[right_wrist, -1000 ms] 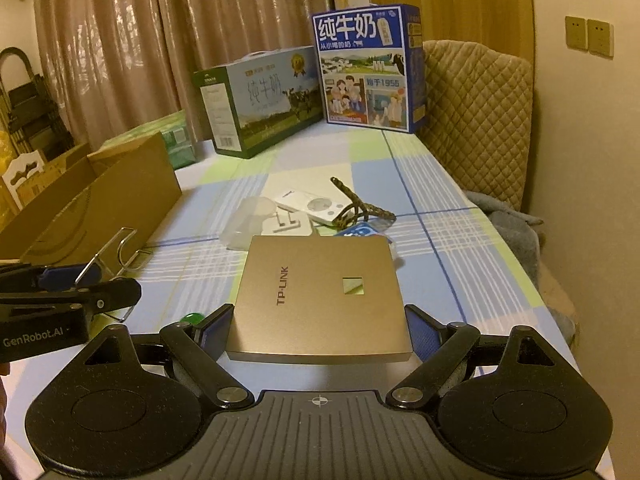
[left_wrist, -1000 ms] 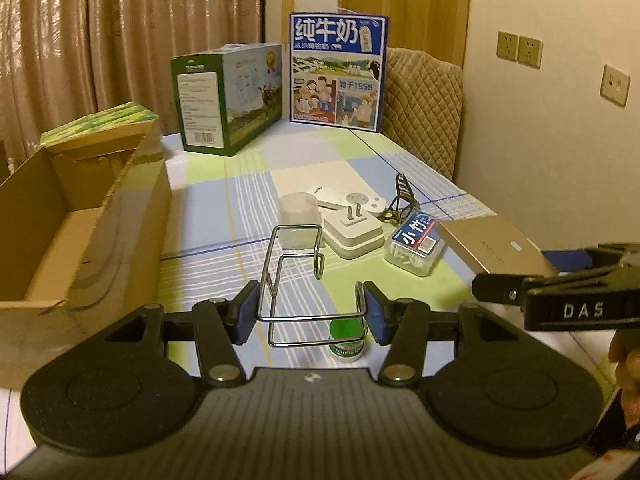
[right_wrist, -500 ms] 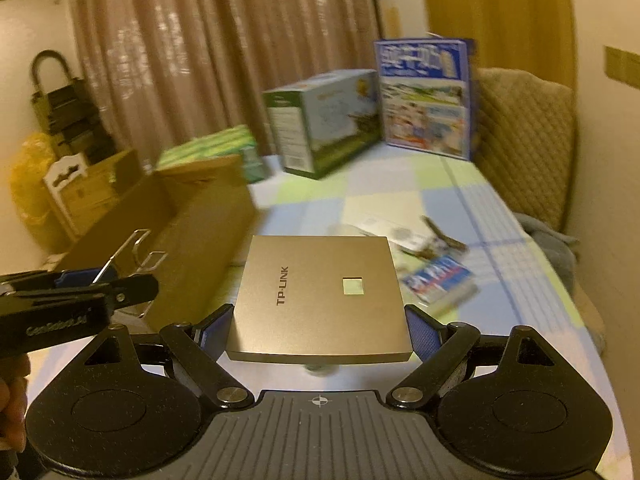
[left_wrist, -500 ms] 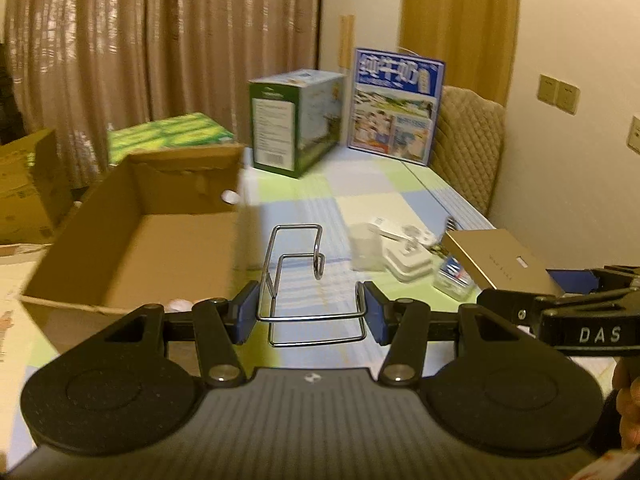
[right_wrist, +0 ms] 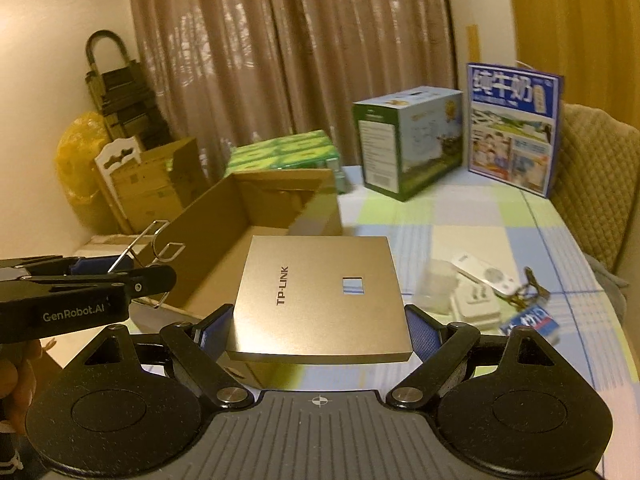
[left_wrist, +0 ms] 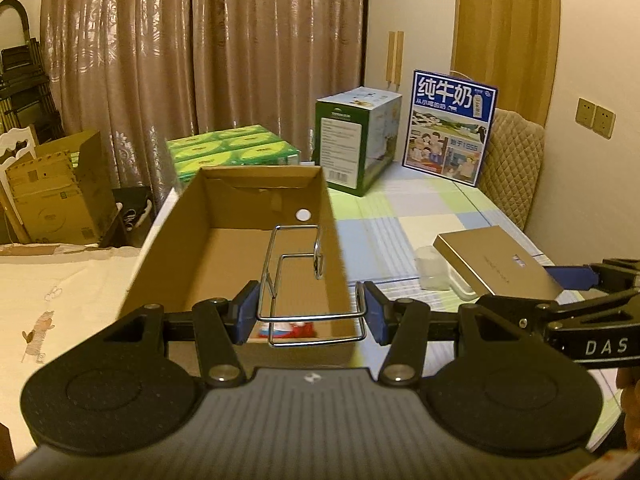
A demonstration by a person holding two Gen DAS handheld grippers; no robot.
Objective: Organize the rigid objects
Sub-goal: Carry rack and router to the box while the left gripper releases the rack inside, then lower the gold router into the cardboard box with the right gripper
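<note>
My left gripper (left_wrist: 310,316) is shut on a bent wire metal rack (left_wrist: 296,256) and holds it above the near end of an open cardboard box (left_wrist: 224,208). A red and white item (left_wrist: 286,330) lies in the box's near end. My right gripper (right_wrist: 318,330) is shut on a flat gold TP-LINK box (right_wrist: 320,296), held in the air just right of the cardboard box (right_wrist: 224,236). The gold box also shows in the left wrist view (left_wrist: 496,266). The left gripper with the rack shows in the right wrist view (right_wrist: 120,268).
On the checked tablecloth (right_wrist: 480,240) lie a clear cup (right_wrist: 434,286), a white plug adapter (right_wrist: 476,302), a white remote (right_wrist: 486,274), a dark clip and a blue-labelled box (right_wrist: 532,318). Two milk cartons (left_wrist: 448,128) and green packs (left_wrist: 232,152) stand behind.
Both grippers have lifted and swung left with their loads. The left one now holds the rack over the open cardboard box; the right one brought the gold box beside it.
</note>
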